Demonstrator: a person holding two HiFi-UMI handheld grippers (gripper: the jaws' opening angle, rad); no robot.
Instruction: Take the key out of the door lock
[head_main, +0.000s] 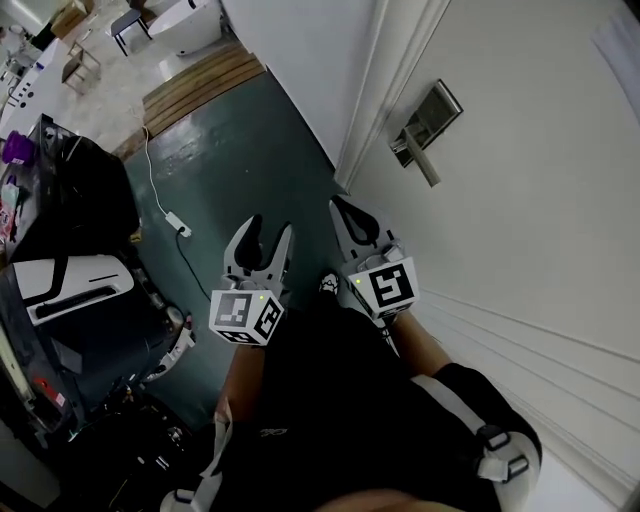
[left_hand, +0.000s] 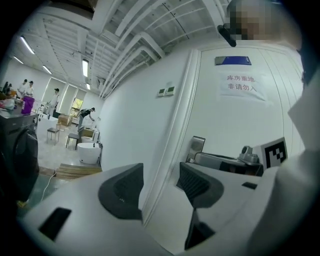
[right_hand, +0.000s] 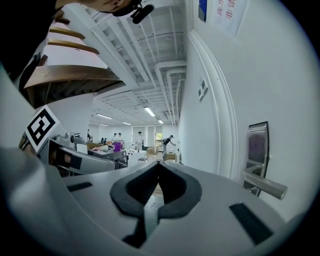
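The white door (head_main: 520, 200) fills the right of the head view. Its metal lock plate (head_main: 436, 108) and lever handle (head_main: 424, 164) sit high on it; I cannot make out a key. My left gripper (head_main: 272, 227) is open with nothing between its jaws, low and left of the lock. My right gripper (head_main: 340, 205) is shut on nothing, just below the door frame. In the left gripper view the open left gripper (left_hand: 159, 187) faces the lock plate (left_hand: 197, 146). In the right gripper view the shut right gripper (right_hand: 158, 186) has the handle (right_hand: 264, 185) to its right.
A dark green floor (head_main: 240, 170) lies left of the door frame. Dark machines (head_main: 70, 300) crowd the left side. A white cable with a plug (head_main: 172, 216) trails on the floor. A wooden platform (head_main: 200, 82) and a white tub (head_main: 185, 18) stand farther off. A notice (left_hand: 242, 85) hangs on the door.
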